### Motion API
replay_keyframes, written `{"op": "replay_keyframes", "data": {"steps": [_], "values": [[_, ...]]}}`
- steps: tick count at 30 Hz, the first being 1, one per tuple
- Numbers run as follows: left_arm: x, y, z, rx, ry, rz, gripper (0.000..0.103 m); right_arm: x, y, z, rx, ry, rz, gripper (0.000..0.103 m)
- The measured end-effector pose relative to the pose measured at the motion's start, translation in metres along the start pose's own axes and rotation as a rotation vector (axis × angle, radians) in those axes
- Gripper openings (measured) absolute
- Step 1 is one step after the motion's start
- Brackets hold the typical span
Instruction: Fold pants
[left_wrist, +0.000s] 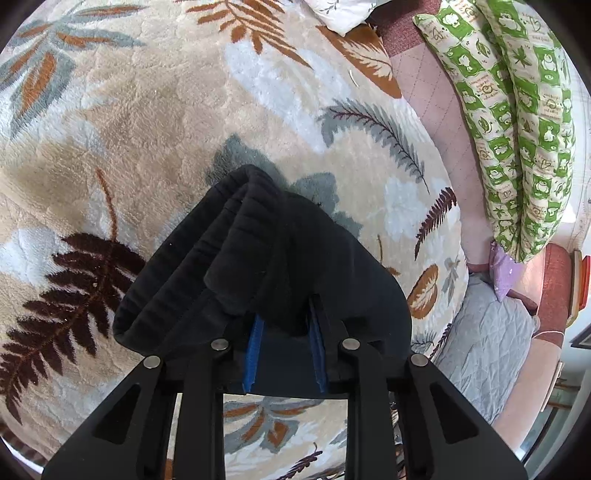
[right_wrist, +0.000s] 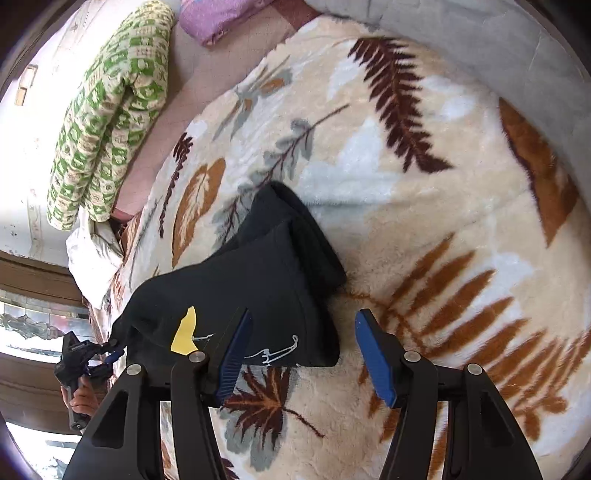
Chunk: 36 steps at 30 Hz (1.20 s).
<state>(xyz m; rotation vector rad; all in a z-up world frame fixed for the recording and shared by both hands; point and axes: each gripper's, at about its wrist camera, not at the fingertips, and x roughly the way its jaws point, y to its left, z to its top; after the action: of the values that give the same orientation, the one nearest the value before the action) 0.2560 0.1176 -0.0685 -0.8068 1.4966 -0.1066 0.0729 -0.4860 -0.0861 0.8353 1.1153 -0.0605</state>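
The black pants (left_wrist: 258, 258) are folded into a thick bundle on a leaf-patterned fleece blanket (left_wrist: 129, 129). My left gripper (left_wrist: 284, 321) is shut on the near edge of the bundle, and the cloth hides its fingertips. In the right wrist view the pants (right_wrist: 266, 288) show a yellow patch and white stitching. My right gripper (right_wrist: 303, 350) is open, its left blue pad (right_wrist: 234, 358) over the pants' edge and its right pad (right_wrist: 373, 358) over the blanket. The left gripper (right_wrist: 110, 350) also shows there, clamped on the far corner of the pants.
A green-and-cream patterned quilt roll (left_wrist: 517, 129) lies on a pink sheet (left_wrist: 436, 92) past the blanket's edge. A grey quilted cover (left_wrist: 487, 350) and a purple cushion (right_wrist: 221, 18) lie nearby. A white pillow (left_wrist: 340, 14) is at the far edge.
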Motion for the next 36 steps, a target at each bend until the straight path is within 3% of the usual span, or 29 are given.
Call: {"op": "replay_keyframes", "data": {"steps": [2,4,5,6,11,23,29,31,36], "values": [[0.001,0.002,0.001,-0.004,0.003,0.000,0.022,0.005,0.002,-0.003,-0.012,0.001,0.001,0.050],[0.001,0.005,0.002,-0.005,0.004,0.001,0.022,0.012,0.002,-0.007,-0.024,0.013,-0.015,0.031],[0.001,0.005,0.001,0.000,-0.001,0.006,0.021,0.015,0.002,-0.009,-0.034,0.020,-0.033,0.017],[0.002,0.003,0.001,0.005,-0.002,0.011,0.016,0.017,0.003,-0.011,-0.051,0.016,-0.051,0.012],[-0.003,-0.003,-0.003,0.040,-0.020,0.015,0.007,0.003,0.019,-0.012,-0.153,-0.012,-0.048,0.009],[-0.025,0.002,-0.007,0.055,-0.077,0.029,0.007,-0.037,0.084,0.012,-0.344,-0.084,-0.075,0.004],[-0.019,-0.003,-0.009,0.095,-0.062,-0.044,0.007,-0.034,0.086,0.016,-0.345,-0.080,-0.083,0.004],[-0.017,-0.005,-0.009,0.112,-0.064,-0.053,0.009,-0.030,0.080,0.016,-0.332,-0.072,-0.083,0.004],[-0.010,-0.001,-0.008,0.124,-0.086,-0.057,0.035,-0.021,0.067,0.014,-0.301,-0.052,-0.077,0.005]]}}
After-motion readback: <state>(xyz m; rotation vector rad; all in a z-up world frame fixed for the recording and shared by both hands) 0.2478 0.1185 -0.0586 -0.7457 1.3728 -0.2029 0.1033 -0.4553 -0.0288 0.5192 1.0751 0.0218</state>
